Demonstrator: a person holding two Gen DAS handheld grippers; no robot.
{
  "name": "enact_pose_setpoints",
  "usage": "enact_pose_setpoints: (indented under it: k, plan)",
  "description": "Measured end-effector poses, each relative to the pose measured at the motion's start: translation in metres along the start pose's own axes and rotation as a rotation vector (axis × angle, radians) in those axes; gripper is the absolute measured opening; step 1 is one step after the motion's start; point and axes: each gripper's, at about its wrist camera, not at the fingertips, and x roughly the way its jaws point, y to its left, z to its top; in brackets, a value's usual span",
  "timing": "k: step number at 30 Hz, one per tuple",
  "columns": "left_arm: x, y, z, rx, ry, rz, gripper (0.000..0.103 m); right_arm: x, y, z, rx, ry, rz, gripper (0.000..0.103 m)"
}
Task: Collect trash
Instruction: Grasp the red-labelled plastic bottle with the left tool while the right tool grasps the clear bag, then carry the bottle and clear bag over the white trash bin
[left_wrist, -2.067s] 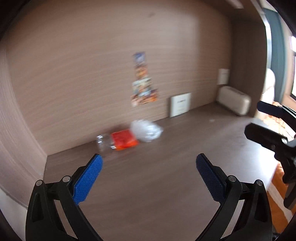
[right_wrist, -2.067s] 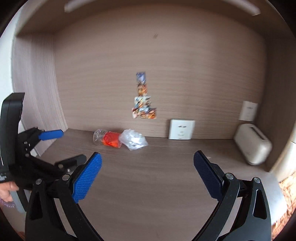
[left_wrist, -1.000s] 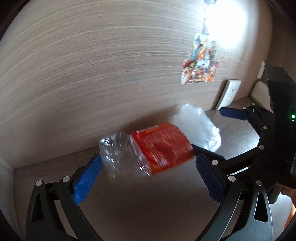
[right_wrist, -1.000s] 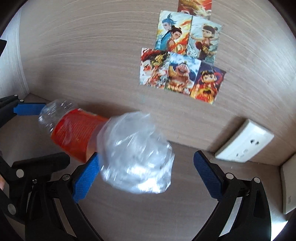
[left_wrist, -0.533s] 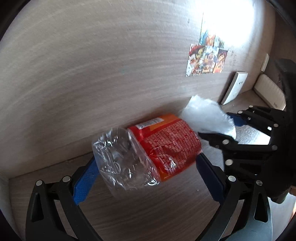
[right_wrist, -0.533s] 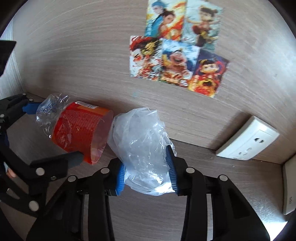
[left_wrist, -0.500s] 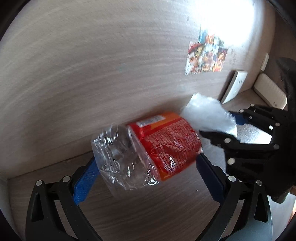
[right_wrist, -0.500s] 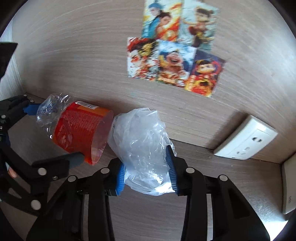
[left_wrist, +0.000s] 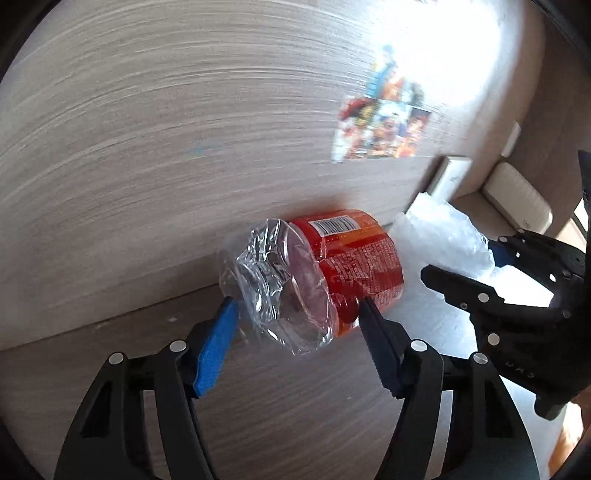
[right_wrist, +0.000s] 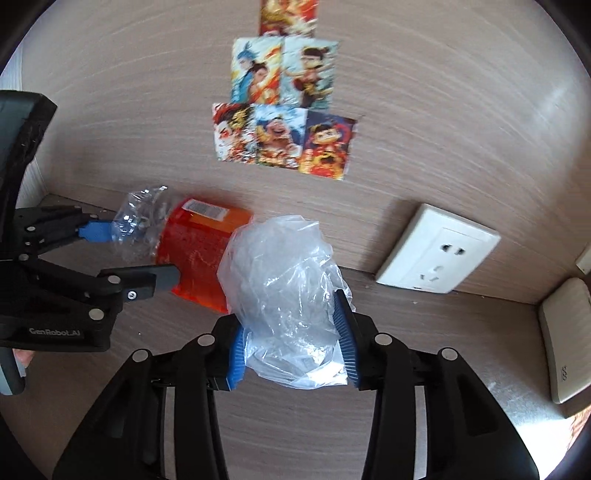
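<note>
1. The left gripper (left_wrist: 295, 321) has just been closing; a second ago its jaws stood wide on either side of the crushed bottle (left_wrist: 314, 280), and now the blue pads (left_wrist: 216, 350) meet the bottle's clear crumpled end on one side and its red-labelled body on the other; whether they press firmly yet is hard to tell through the motion blur, though contact looks made.
2. The right gripper (right_wrist: 291, 350) is clamped on the clear plastic bag (right_wrist: 284, 295), which bulges up between its pads; a second ago those jaws were wide apart around it.
3. So both pieces of trash are in a claw at once; the pickup step looks nearly done, and what seems left is to lift them clear and carry them to wherever the rubbish goes, which is not in view.
4. The bottle lies on its side on the wood-grain desk (right_wrist: 295, 435), at the far edge against the wall, with the bag just to its right and touching it.
5. On the wall above hang cartoon stickers (right_wrist: 280, 107); a white socket plate (right_wrist: 439, 251) leans to the right, and a cream box-like device (right_wrist: 565, 339) sits at the far right.
</note>
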Motion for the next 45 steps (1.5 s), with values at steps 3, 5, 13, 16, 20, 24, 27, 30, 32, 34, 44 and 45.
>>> enact_pose_setpoints:
  k: [3,5,13,16,20,24,27,30,32,34,44,45]
  plan:
    - [0.001,0.001,0.002,-0.012,0.018,-0.032,0.066,-0.013,-0.004,-0.001,0.019,-0.008,-0.016,0.044]
    - [0.001,0.002,0.002,-0.022,0.023,-0.062,0.066,-0.021,-0.009,-0.003,0.035,-0.015,-0.028,0.044]
    - [-0.008,-0.002,-0.003,-0.04,0.002,-0.11,0.052,-0.051,-0.023,-0.009,0.076,-0.032,-0.066,0.044]
    - [-0.019,0.004,-0.008,-0.047,0.0,-0.129,0.038,-0.057,-0.029,-0.011,0.095,-0.041,-0.074,0.044]
    - [-0.034,-0.004,-0.008,-0.025,-0.009,-0.112,0.038,-0.068,-0.036,-0.011,0.115,-0.054,-0.081,0.044]
    - [-0.035,-0.009,-0.011,0.011,0.003,-0.099,0.038,-0.072,-0.039,-0.014,0.118,-0.059,-0.088,0.044]
    - [-0.051,-0.01,-0.014,0.009,-0.022,-0.095,0.038,-0.083,-0.038,-0.017,0.122,-0.07,-0.099,0.044]
    - [-0.076,-0.019,-0.015,0.038,-0.051,-0.095,0.038,-0.105,-0.039,-0.022,0.134,-0.092,-0.114,0.044]
    - [-0.091,-0.03,-0.015,0.065,-0.065,-0.095,0.038,-0.123,-0.042,-0.026,0.147,-0.108,-0.126,0.044]
    - [-0.11,-0.039,-0.015,0.091,-0.08,-0.106,0.038,-0.146,-0.046,-0.032,0.168,-0.127,-0.142,0.044]
    - [-0.15,-0.181,-0.022,0.306,-0.132,-0.254,0.038,-0.264,-0.082,-0.098,0.289,-0.209,-0.28,0.044]
    - [-0.15,-0.197,-0.026,0.325,-0.133,-0.273,0.038,-0.274,-0.085,-0.108,0.305,-0.213,-0.296,0.044]
